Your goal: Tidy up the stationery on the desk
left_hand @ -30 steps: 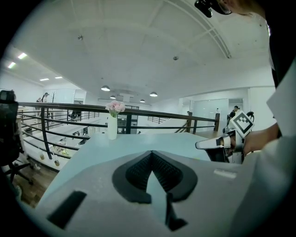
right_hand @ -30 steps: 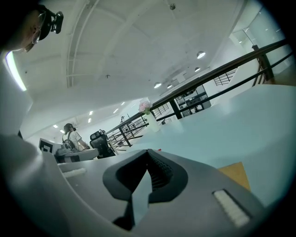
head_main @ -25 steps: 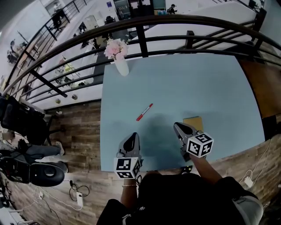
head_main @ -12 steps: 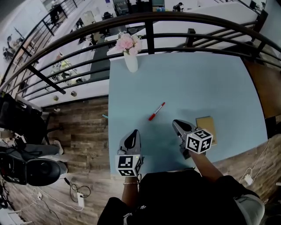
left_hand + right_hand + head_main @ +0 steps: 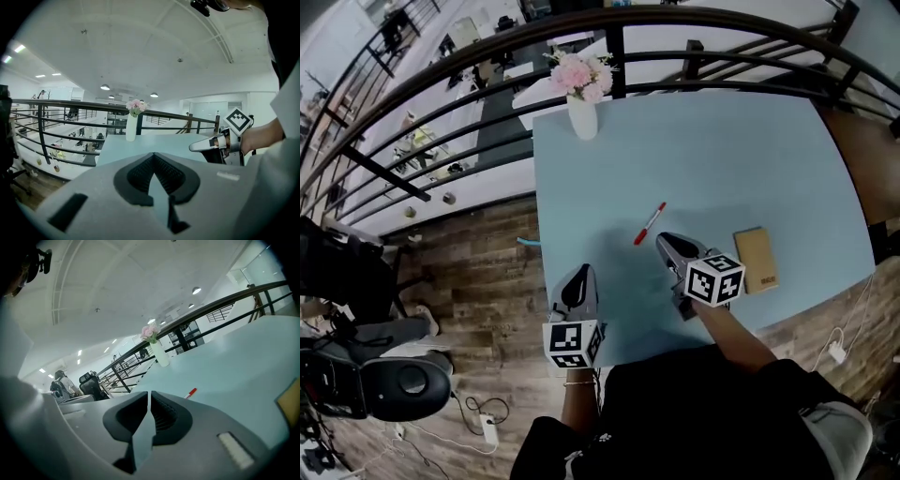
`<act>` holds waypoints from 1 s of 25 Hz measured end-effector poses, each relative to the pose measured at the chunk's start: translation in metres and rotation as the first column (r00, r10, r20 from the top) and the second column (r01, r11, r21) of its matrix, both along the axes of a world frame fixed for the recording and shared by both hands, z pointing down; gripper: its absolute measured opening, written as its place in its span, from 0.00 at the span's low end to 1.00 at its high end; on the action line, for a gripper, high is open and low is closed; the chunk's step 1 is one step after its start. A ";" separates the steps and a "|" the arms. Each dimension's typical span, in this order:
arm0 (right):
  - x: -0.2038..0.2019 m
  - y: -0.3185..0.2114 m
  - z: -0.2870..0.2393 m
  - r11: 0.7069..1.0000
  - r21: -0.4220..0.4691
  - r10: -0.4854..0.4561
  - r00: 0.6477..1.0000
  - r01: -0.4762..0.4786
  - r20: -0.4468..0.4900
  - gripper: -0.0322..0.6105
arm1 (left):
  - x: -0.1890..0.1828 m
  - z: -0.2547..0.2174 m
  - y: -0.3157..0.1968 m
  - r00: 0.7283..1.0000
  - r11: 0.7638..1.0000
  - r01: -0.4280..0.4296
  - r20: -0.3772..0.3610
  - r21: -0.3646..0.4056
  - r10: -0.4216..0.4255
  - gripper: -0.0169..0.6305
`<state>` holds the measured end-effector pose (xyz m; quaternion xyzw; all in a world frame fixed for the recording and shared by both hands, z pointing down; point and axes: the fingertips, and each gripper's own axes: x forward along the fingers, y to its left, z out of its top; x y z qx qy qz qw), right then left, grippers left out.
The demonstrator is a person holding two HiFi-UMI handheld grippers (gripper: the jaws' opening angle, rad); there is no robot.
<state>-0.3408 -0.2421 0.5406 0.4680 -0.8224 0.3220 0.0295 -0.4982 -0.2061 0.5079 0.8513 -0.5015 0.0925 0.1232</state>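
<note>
Right gripper view: right gripper (image 5: 150,395) jaws parted by a narrow slit, having just been opening, nothing between them. The red pen (image 5: 191,393) lies flat on the pale blue table (image 5: 243,362) just past the tips, untouched. Left gripper (image 5: 153,155) is clenched shut and empty, well apart from the pen, to its left and nearer the person. In the head view a tan notepad (image 5: 756,260) lies near the pen on its right, apart from it, and a white vase of pink flowers (image 5: 582,117) stands well beyond the pen.
</note>
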 end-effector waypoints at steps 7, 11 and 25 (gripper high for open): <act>-0.007 -0.022 0.020 0.991 -0.085 0.098 0.993 -0.103 -0.060 0.13 | -0.009 0.006 -0.017 0.998 0.999 -0.036 -0.056 -0.023 0.035 0.02; -0.006 -0.034 0.033 0.979 -0.136 0.137 0.983 -0.153 -0.122 0.16 | -0.011 0.012 -0.025 0.995 0.997 -0.056 -0.089 -0.052 0.051 0.02; -0.002 -0.070 0.077 0.926 -0.262 0.202 0.942 -0.272 -0.267 0.23 | -0.022 0.026 -0.048 0.981 0.990 -0.108 -0.168 -0.087 0.093 0.02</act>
